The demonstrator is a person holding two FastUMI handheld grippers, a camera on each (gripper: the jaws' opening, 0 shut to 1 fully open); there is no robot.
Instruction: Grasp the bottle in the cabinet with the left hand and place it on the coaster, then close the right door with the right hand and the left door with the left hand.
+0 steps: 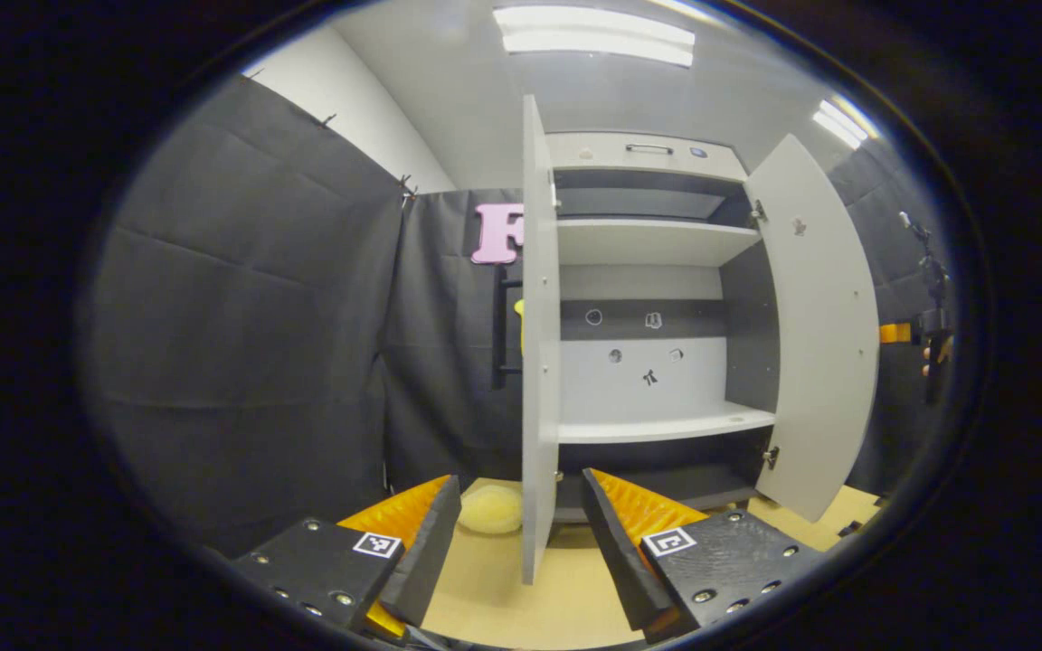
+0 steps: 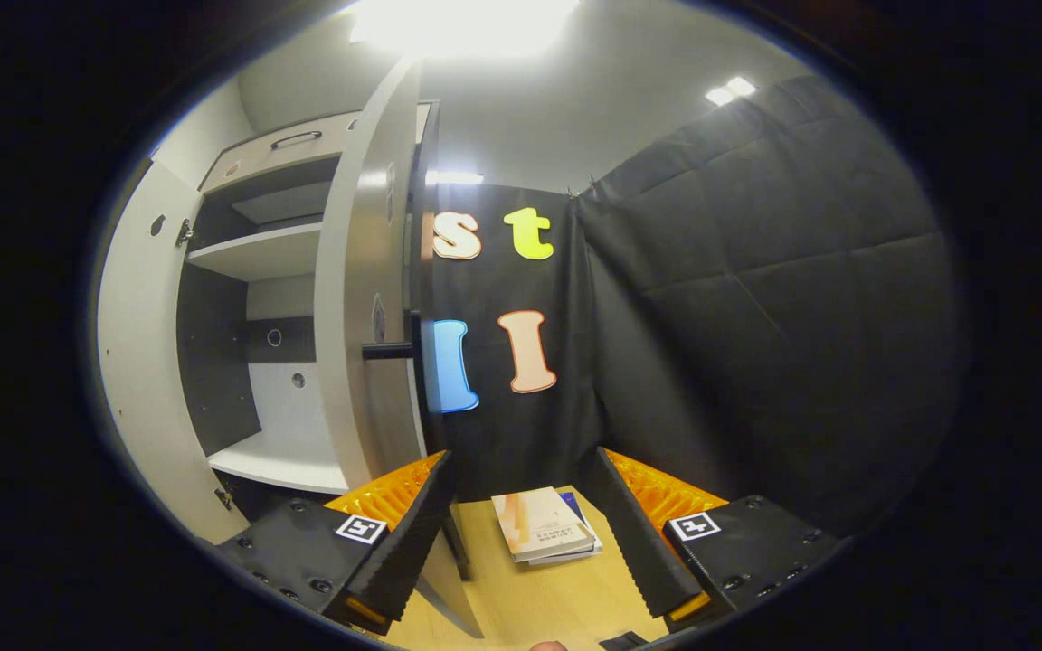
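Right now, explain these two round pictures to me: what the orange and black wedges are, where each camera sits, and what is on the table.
Each picture comes from a camera riding on a hand-held two-finger gripper. The wedges are that gripper's own fingers: the left gripper and the right gripper, both open and holding nothing. Both face a white cabinet with its left door and right door open. On the wooden table lies a pale round coaster; the right gripper view shows some books.
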